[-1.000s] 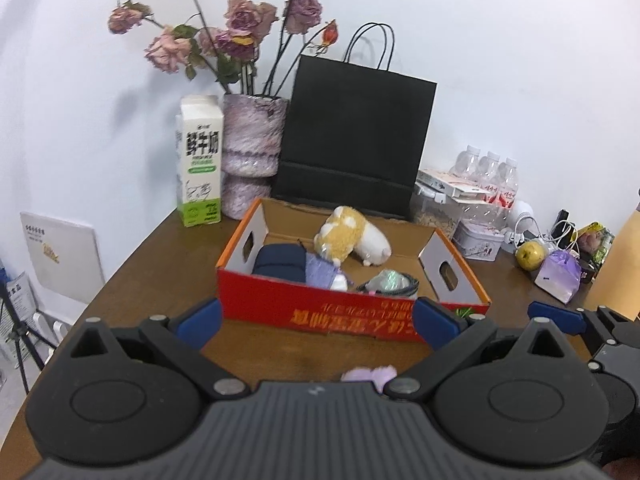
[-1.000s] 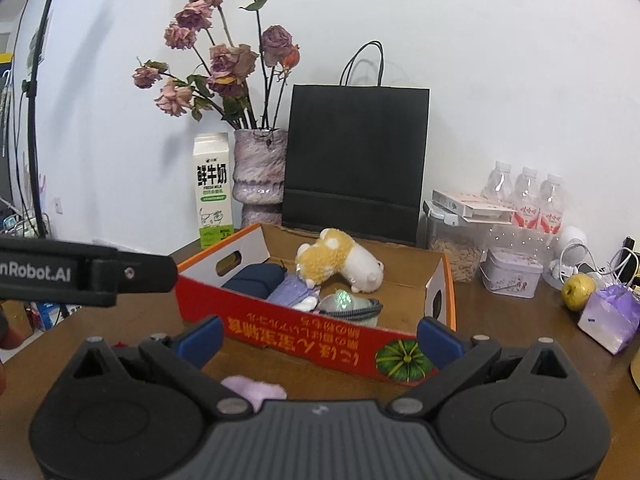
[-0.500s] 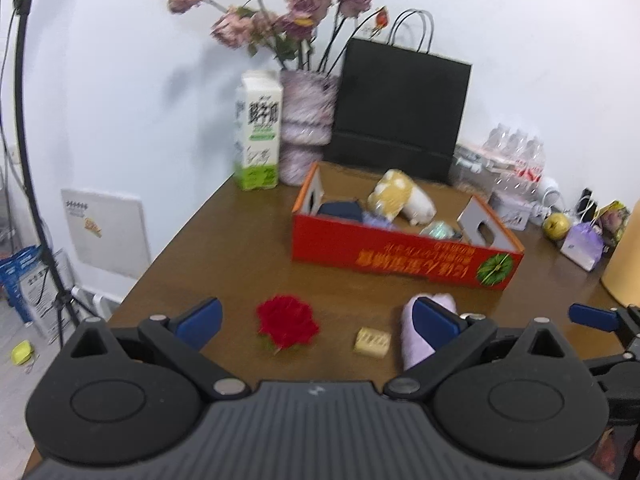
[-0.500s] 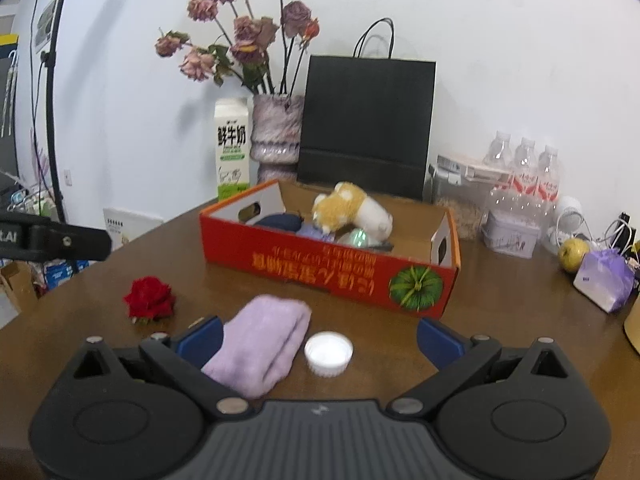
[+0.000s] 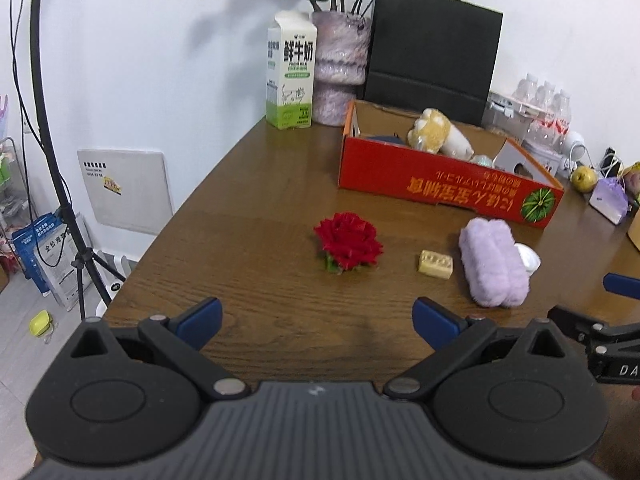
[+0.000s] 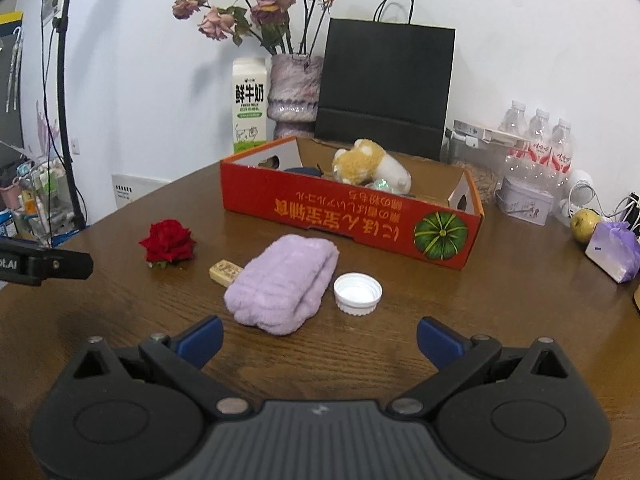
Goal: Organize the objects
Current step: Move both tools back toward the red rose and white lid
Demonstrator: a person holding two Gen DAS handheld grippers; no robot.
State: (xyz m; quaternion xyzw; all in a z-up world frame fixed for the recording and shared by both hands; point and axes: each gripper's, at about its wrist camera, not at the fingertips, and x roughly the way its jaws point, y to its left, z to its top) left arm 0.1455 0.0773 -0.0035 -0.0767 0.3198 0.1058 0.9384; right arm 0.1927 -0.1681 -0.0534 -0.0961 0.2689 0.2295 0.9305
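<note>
A red cardboard box (image 5: 440, 182) (image 6: 344, 216) stands on the brown table and holds a plush toy (image 5: 436, 136) (image 6: 368, 164) and other items. In front of it lie a red rose (image 5: 348, 246) (image 6: 170, 242), a small tan block (image 5: 435, 264) (image 6: 225, 271), a folded lilac towel (image 5: 492, 266) (image 6: 284, 284) and a white cap (image 5: 528, 258) (image 6: 357, 293). My left gripper (image 5: 318, 322) is open and empty, near the rose. My right gripper (image 6: 320, 338) is open and empty, just short of the towel and cap.
A milk carton (image 5: 290, 72) (image 6: 250, 104), a flower vase (image 5: 340, 68) (image 6: 294, 96) and a black paper bag (image 5: 432, 52) (image 6: 384, 88) stand behind the box. Water bottles (image 6: 540, 144), a tin (image 6: 524, 200), an apple (image 6: 584, 224) and a lilac pouch (image 6: 612, 252) sit at right. The table's left edge (image 5: 180, 216) drops to the floor.
Both grippers have pulled back from the box toward the table's near side, so the rose, block, towel and cap have come into view. Both stay open.
</note>
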